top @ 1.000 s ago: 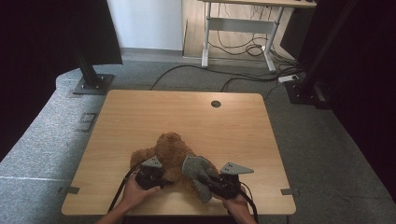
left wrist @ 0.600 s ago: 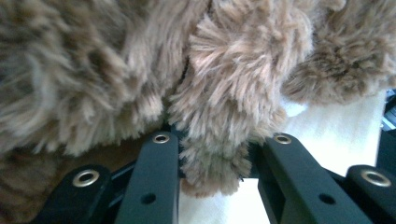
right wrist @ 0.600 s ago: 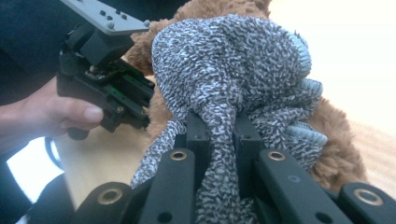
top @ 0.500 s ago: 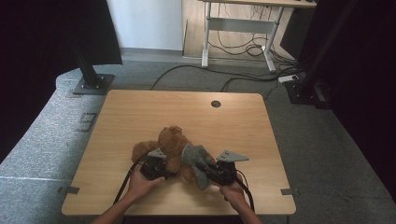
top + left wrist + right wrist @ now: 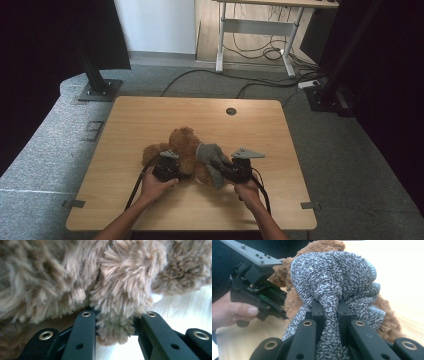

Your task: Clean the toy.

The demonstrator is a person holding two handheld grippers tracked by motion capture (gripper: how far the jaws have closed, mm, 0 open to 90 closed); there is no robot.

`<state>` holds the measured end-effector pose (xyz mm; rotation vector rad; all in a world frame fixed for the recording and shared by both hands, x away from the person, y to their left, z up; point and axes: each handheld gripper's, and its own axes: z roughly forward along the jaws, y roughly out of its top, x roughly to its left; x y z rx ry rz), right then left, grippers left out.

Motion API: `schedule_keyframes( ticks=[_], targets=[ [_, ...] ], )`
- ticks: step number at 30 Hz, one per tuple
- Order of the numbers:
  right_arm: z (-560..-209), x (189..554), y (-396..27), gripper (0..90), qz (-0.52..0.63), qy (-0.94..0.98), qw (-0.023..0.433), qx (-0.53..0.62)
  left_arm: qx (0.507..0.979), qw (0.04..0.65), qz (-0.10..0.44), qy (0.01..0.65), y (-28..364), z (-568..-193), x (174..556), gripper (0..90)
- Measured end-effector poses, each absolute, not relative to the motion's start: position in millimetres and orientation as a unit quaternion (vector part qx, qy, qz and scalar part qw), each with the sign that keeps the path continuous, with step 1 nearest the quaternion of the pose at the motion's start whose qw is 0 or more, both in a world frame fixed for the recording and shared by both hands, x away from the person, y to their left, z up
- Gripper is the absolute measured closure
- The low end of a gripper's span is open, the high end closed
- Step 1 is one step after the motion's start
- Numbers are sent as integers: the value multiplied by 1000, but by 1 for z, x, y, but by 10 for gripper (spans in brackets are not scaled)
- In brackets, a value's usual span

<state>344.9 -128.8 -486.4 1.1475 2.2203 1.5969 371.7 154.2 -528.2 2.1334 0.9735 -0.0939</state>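
A brown teddy bear [image 5: 181, 143] lies near the middle of the wooden table [image 5: 145, 117]. A grey knitted garment [image 5: 210, 155] covers part of its right side. My left gripper [image 5: 175, 169] is at the bear's left, and its view shows the jaws pressed on a furry limb [image 5: 119, 287], left gripper [image 5: 118, 315] shut on it. My right gripper [image 5: 224, 167] is shut on a bunched fold of the grey knit [image 5: 334, 272], which runs down between the jaws of the right gripper [image 5: 330, 310]. The bear's fur [image 5: 294, 302] shows behind the knit.
A round cable hole [image 5: 230, 111] sits near the table's far edge. Bare wood lies around the bear. Black stand bases [image 5: 97, 90] and cables [image 5: 260, 82] are on the carpet beyond the table. The person's left hand [image 5: 229, 312] shows in the right gripper view.
Both hands have moved away from the person, up the table, and the bear and the grey knit have shifted with them. Both grips look unchanged.
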Motion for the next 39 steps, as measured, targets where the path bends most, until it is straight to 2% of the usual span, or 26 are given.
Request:
schedule_keyframes(
  ticks=[11,21,26,29,32,39],
  targets=[
    [-500,306,-128,808,540,759,63,358,851,382,-47,358,172,-523,333,705],
    [-510,286,-125,807,541,765,42,347,853,369,-65,364,178,-531,320,708],
    [-491,278,-126,801,561,755,50,335,846,374,-70,374,181,-532,318,712],
    [-465,285,-127,800,575,744,86,330,846,376,-70,373,182,-532,319,714],
    [-444,304,-120,798,580,737,101,332,848,375,-65,368,182,-533,321,714],
    [-432,352,-71,792,568,749,90,330,845,374,-63,377,181,-533,319,715]
  ],
)
